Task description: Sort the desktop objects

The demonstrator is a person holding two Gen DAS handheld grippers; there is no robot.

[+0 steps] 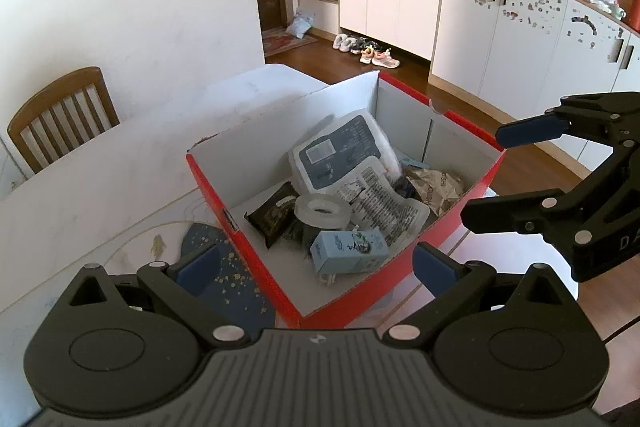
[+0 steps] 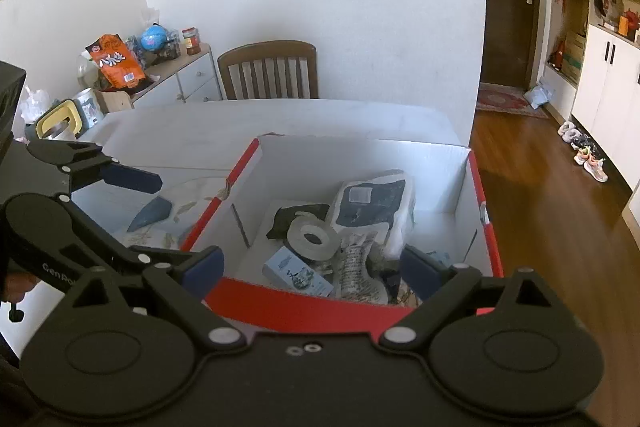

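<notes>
Both tongs hang over the red box [image 1: 256, 259] right now, and both are empty. The left tongs [image 1: 316, 269] stand wide, blue pads spread, one pad on the outer side of the box's near wall and the other just past its near corner. Nothing sits between them but the box corner itself.

Over in the right view, the right tongs [image 2: 312, 267] are wide too, their pads straddling the near red wall, gripping nothing. The left tongs show up there on the left side, apart from the box, hovering above the white table [image 2: 320, 115].

Inside the box, straight ahead of the left tongs, lies a small light blue carton [image 1: 348, 251], closest to the pads. Just beyond it rests a roll of clear tape [image 1: 322, 211], sitting on a dark packet [image 1: 272, 213]. Further ahead leans a big white and blue pouch [image 1: 340, 151], with a printed white packet [image 1: 380, 203] in front of it and a crumpled wrapper [image 1: 436, 187] off towards the right tongs' side.

From the right tongs, the same carton [image 2: 298, 273] lies just ahead between the pads, the tape roll [image 2: 314, 237] right behind it, the pouch [image 2: 372, 199] further on.

Under the left pad of the left tongs, a dark blue speckled mat [image 1: 236, 287] lies on the table beside the box. A wooden chair [image 2: 268, 71] stands at the far edge of the table
</notes>
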